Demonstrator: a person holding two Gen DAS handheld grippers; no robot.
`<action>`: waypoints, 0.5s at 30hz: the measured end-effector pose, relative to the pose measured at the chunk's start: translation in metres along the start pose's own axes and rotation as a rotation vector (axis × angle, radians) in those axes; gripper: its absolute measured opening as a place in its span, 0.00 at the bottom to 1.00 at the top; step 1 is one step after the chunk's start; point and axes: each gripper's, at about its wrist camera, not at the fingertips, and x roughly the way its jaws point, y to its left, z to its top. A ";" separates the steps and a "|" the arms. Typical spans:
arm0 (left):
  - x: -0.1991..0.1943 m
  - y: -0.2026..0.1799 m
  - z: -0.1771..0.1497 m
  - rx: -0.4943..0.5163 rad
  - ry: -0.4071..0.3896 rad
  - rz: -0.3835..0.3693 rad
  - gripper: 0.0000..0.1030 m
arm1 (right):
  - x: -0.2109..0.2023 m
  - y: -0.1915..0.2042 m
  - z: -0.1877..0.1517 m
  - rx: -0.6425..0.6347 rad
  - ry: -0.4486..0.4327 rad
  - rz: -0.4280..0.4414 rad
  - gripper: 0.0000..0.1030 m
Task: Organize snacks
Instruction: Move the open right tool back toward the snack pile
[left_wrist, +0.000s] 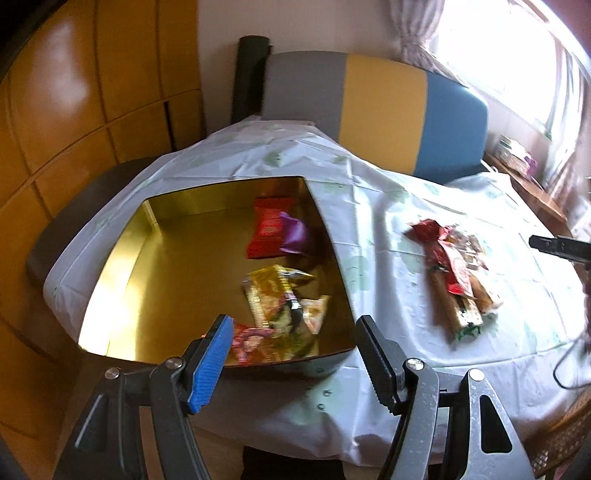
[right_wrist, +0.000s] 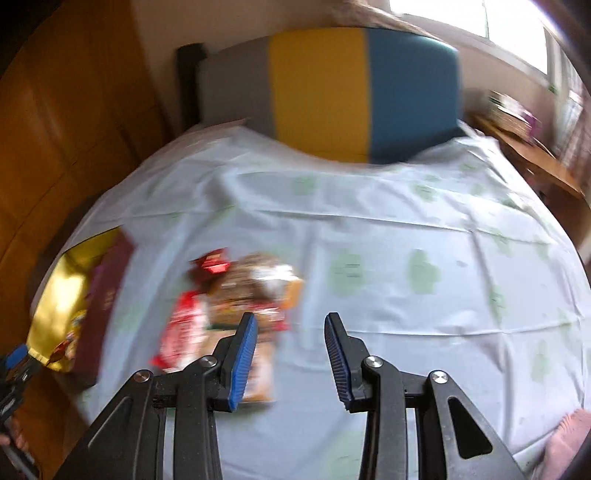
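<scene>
Nearest in the left wrist view, the left gripper (left_wrist: 295, 354) hangs over the near edge of a box, its fingers (left_wrist: 210, 365) spread wide with nothing between them. In the right wrist view the right gripper (right_wrist: 290, 354) has its fingers (right_wrist: 242, 363) moderately apart and empty, just above the near end of the snack pile (right_wrist: 236, 314).

The surface (right_wrist: 406, 229) is covered by a pale cloth with faint green patches, creased and hanging over the near edge.

The box (left_wrist: 334, 258) sits on the left part of the surface, shallow, with a shiny gold inside and a dark outer wall. In it lie one red packet (left_wrist: 266, 232), one purple wrapper (left_wrist: 295, 234) touching it, and a loose cluster of yellow and mixed wrappers (left_wrist: 280, 306) nearer the gripper; their count is unclear. The pile on the cloth, right of the box, holds red, brown and tan packets overlapping, too blurred to count.

Beyond stands one chair (left_wrist: 380, 110) with a grey, yellow and blue backrest, wooden cabinets (left_wrist: 92, 92) at left, and a bright curtained window (left_wrist: 498, 55) at right.
</scene>
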 end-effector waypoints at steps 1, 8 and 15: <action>0.001 -0.004 0.001 0.010 0.005 -0.005 0.67 | 0.003 -0.015 -0.002 0.043 -0.007 -0.021 0.37; 0.009 -0.038 0.004 0.088 0.028 -0.045 0.67 | 0.012 -0.074 -0.005 0.287 0.038 -0.090 0.37; 0.020 -0.082 0.010 0.174 0.068 -0.138 0.67 | 0.009 -0.078 -0.005 0.323 0.036 -0.069 0.37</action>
